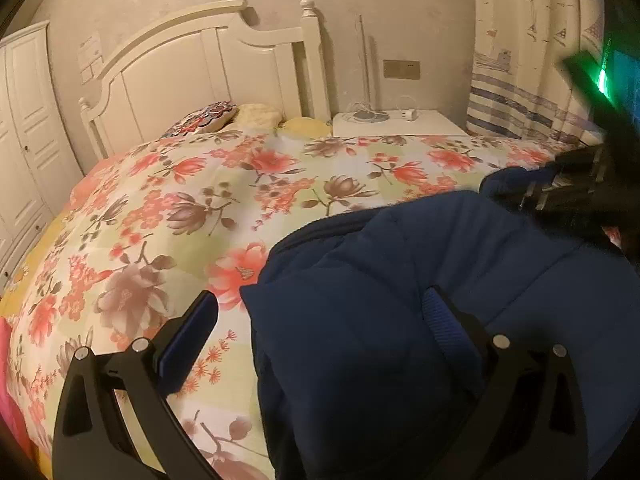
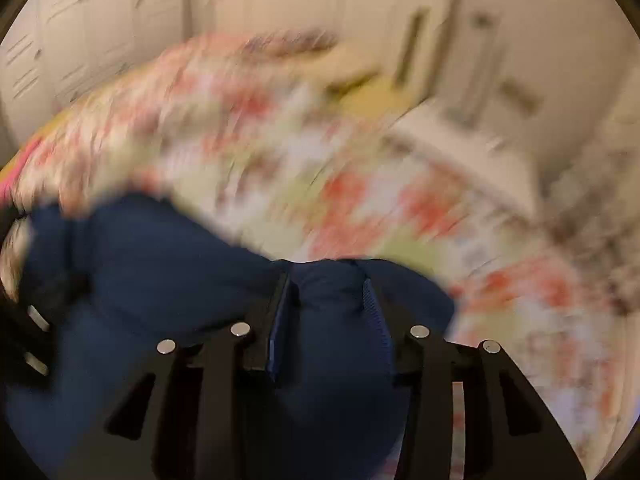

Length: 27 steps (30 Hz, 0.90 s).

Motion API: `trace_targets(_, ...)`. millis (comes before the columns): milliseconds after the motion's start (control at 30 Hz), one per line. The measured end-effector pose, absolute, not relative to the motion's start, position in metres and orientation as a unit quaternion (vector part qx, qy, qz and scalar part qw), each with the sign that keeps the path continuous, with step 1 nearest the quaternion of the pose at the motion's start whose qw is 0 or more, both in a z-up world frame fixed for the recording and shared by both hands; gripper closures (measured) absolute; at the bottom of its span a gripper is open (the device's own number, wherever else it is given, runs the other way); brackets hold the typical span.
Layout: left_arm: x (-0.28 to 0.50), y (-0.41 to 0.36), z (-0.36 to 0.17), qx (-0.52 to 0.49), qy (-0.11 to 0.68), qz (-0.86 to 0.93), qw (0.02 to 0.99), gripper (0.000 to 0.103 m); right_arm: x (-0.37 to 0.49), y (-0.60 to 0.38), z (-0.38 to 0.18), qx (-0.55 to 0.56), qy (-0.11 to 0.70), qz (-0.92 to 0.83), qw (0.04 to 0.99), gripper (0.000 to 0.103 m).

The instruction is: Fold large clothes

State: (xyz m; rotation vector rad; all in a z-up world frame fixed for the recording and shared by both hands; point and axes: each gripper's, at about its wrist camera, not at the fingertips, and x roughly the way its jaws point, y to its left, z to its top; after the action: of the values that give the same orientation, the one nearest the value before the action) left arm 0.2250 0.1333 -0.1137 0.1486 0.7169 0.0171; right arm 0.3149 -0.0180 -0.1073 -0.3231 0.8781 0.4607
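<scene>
A dark blue padded jacket [image 1: 420,300] lies bunched on the floral bedspread [image 1: 180,208]. My left gripper [image 1: 320,308] is open, its fingers spread wide over the jacket's left edge, holding nothing. My right gripper [image 2: 326,284] is shut on a thick fold of the jacket [image 2: 328,304]. It also shows in the left wrist view [image 1: 568,184] at the jacket's far right edge. The right wrist view is blurred by motion.
A white headboard [image 1: 208,68] and pillows [image 1: 224,118] are at the far end of the bed. A white nightstand [image 1: 400,124] with cables stands beside it. White wardrobe doors [image 1: 24,128] are on the left, a patterned curtain [image 1: 528,60] on the right.
</scene>
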Motion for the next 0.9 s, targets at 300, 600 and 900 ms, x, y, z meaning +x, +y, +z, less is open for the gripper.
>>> trace_targets(300, 0.22, 0.128, -0.112, 0.084, 0.344, 0.024, 0.935, 0.002, 0.321, -0.009, -0.107, -0.166, 0.445, 0.194, 0.858, 0.06)
trace_targets(600, 0.22, 0.131, -0.113, 0.079, 0.342, 0.019, 0.936, 0.002, 0.309, -0.02, -0.045, -0.123, 0.346, 0.146, 0.919, 0.059)
trace_targets(900, 0.221, 0.131, -0.113, 0.07, 0.347, 0.014, 0.935, 0.002, 0.318, 0.001, -0.097, -0.205, 0.43, 0.166, 0.864, 0.056)
